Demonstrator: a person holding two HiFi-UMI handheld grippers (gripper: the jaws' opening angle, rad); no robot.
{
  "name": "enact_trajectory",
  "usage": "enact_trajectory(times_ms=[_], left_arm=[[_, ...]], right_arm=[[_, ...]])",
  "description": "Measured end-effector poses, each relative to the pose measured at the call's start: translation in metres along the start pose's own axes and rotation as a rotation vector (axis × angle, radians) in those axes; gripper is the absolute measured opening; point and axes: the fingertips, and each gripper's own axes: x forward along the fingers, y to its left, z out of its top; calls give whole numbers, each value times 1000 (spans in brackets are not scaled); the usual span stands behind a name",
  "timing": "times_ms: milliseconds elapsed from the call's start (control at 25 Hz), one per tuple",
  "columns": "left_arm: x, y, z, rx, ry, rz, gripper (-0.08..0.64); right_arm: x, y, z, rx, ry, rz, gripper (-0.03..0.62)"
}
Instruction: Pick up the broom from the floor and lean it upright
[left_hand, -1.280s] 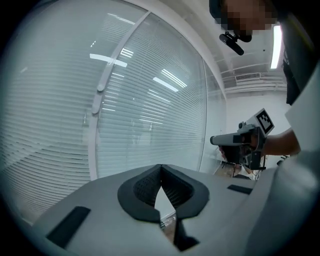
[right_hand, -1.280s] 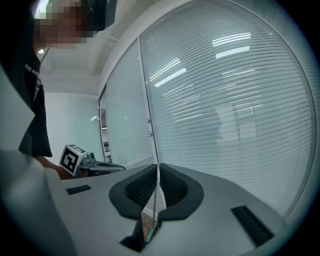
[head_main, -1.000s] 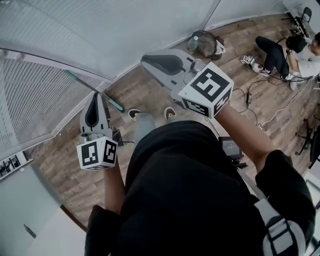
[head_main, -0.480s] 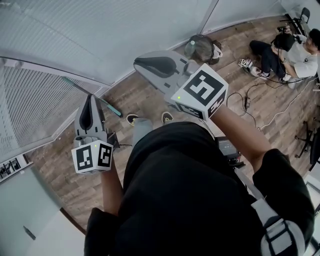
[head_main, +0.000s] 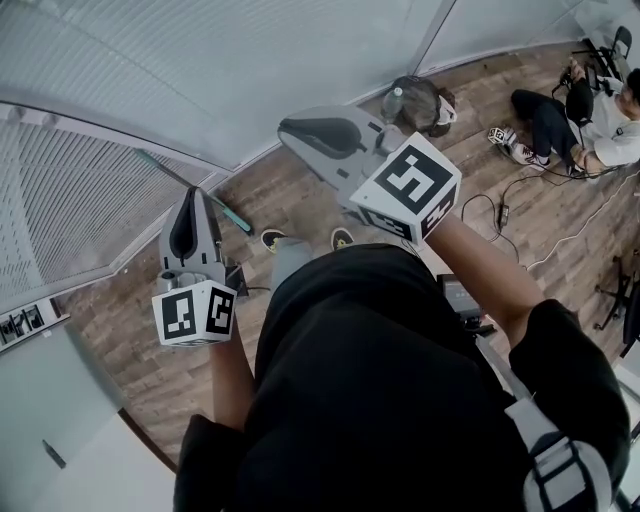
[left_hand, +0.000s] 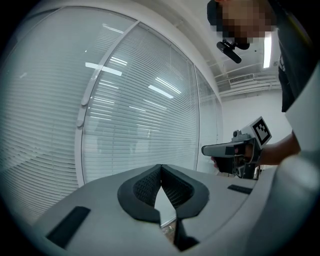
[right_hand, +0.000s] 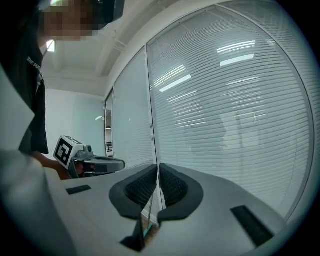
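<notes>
- Both forearms are raised in front of the chest. Each tool is held roughly level and pointed at the glazed wall with its blinds (head_main: 70, 210).
- The left tool (head_main: 192, 194) is carried lower and nearer the body, with its marker cube turned toward the wearer. Its pads are pressed together at the tip, and nothing is caught between them.
- The right tool (head_main: 285, 128) is held higher and angled across toward the left. Its pads are likewise closed on nothing (only a hairline slit is left between them).
- The broom (head_main: 165, 171) is gripped by neither tool. Its thin green handle is seen slanting from the wood floor (head_main: 300, 195), close to the wearer's left shoe (head_main: 270, 237), up across the foot of the blinds. It therefore appears to be propped against the wall.
- A dark bag (head_main: 420, 100) is set on the floor by the wall, beyond the right tool. A bottle (head_main: 391, 100) is seen at its left side.
- A seated person (head_main: 560, 110) is seen on the floor at the far right, with cables (head_main: 500, 210) trailing nearby.
- Which end of the broom carries the brush cannot be made out. Part of the handle is covered by the left tool in the head view. In the right gripper view only a sliver of it is shown through the gap behind the pads.
- The wearer's legs are largely hidden by the black-clad torso, and only the shoe tips are shown.
</notes>
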Motion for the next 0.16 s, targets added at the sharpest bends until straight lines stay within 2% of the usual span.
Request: enact_trajectory(times_ms=[160], left_arm=[[-5, -2, -3, 0, 2, 2, 21]], right_arm=[[-1, 5, -4, 1, 6, 7, 25]])
